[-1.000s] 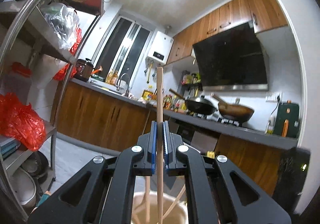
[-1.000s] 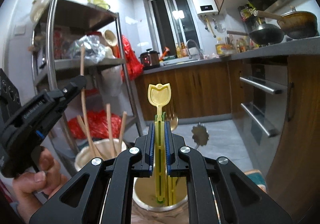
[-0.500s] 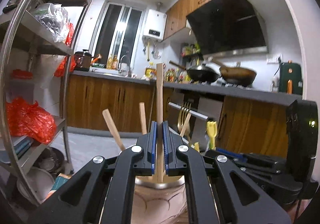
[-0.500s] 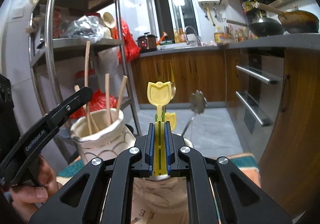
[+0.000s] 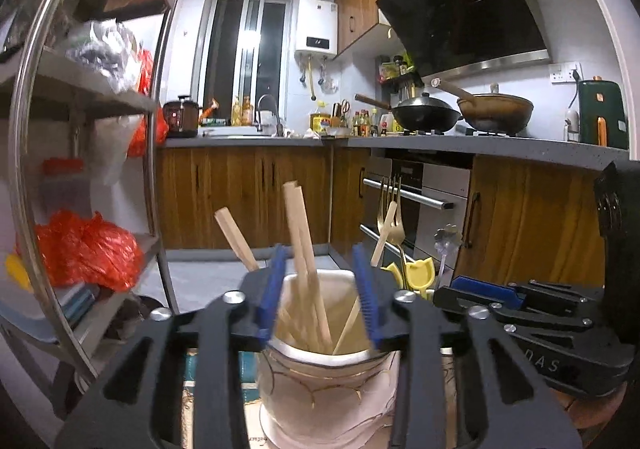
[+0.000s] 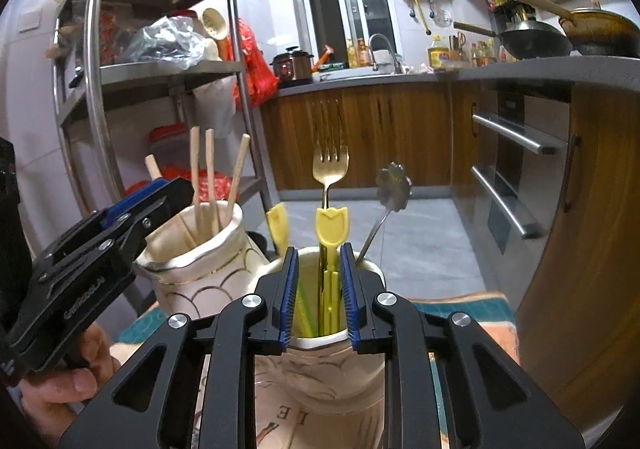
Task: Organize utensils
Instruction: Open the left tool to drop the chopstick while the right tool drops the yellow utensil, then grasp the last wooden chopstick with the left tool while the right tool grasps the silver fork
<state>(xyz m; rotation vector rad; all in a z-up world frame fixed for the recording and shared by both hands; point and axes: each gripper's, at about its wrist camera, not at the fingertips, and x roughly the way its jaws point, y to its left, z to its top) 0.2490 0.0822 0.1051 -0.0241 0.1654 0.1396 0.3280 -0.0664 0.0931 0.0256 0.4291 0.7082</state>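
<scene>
Left wrist view: left gripper (image 5: 320, 293) just opening, wooden chopsticks (image 5: 306, 249) loose in cream ceramic vase (image 5: 320, 373). Right gripper (image 6: 318, 291) just opening, yellow plastic utensil (image 6: 331, 229) free in white ceramic cup (image 6: 340, 369).

Two cream holders (image 6: 208, 269) (image 6: 332, 373). Four wooden chopsticks (image 6: 195, 177) stand in the left one. The right one has one gold fork (image 6: 330, 165), two yellow plastic utensils (image 6: 332, 227) and one flower-ended metal spoon (image 6: 394, 185).
</scene>
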